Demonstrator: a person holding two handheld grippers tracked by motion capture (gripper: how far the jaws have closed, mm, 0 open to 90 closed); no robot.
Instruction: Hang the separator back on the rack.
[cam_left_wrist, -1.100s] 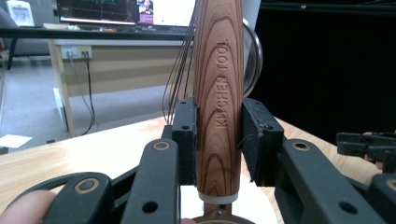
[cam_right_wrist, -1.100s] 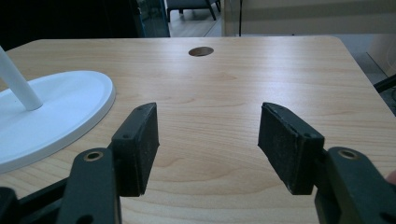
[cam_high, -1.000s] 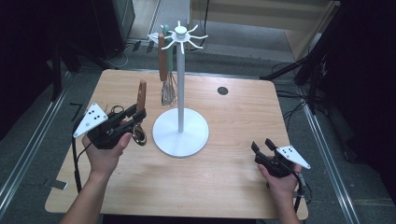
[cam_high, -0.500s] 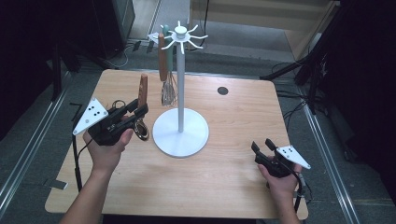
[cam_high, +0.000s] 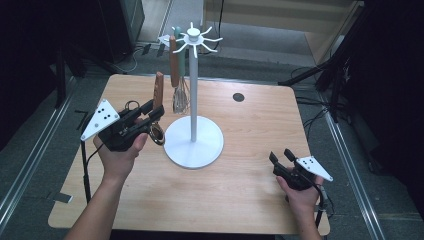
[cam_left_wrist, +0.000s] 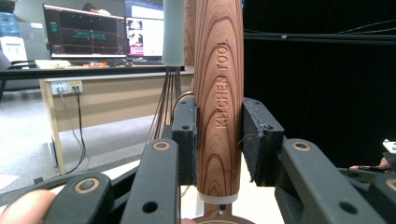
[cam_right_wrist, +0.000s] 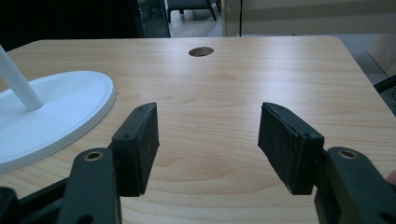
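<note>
My left gripper (cam_high: 151, 114) is shut on the wood-grain handle of a kitchen tool (cam_high: 158, 90), held upright just left of the white hook stand (cam_high: 192, 95). The tool's metal end (cam_high: 157, 135) hangs below the jaws. In the left gripper view both pads press the handle (cam_left_wrist: 218, 93), which reads "KITCHEN TOOL", with my left gripper (cam_left_wrist: 218, 140) level. A whisk (cam_high: 180, 95) and another wooden-handled utensil (cam_high: 173, 60) hang from the stand's top hooks. My right gripper (cam_high: 281, 156) rests open on the table at the front right, with nothing between its pads (cam_right_wrist: 208, 140).
The stand's round white base (cam_high: 194, 143) sits mid-table; it also lies left of my right gripper (cam_right_wrist: 56, 107). A round cable hole (cam_high: 238, 97) is at the back right. The whisk's grey handle (cam_left_wrist: 173, 32) hangs close behind the held tool.
My left gripper has shifted slightly up and toward the stand with the tool in it. The right gripper has stayed put.
</note>
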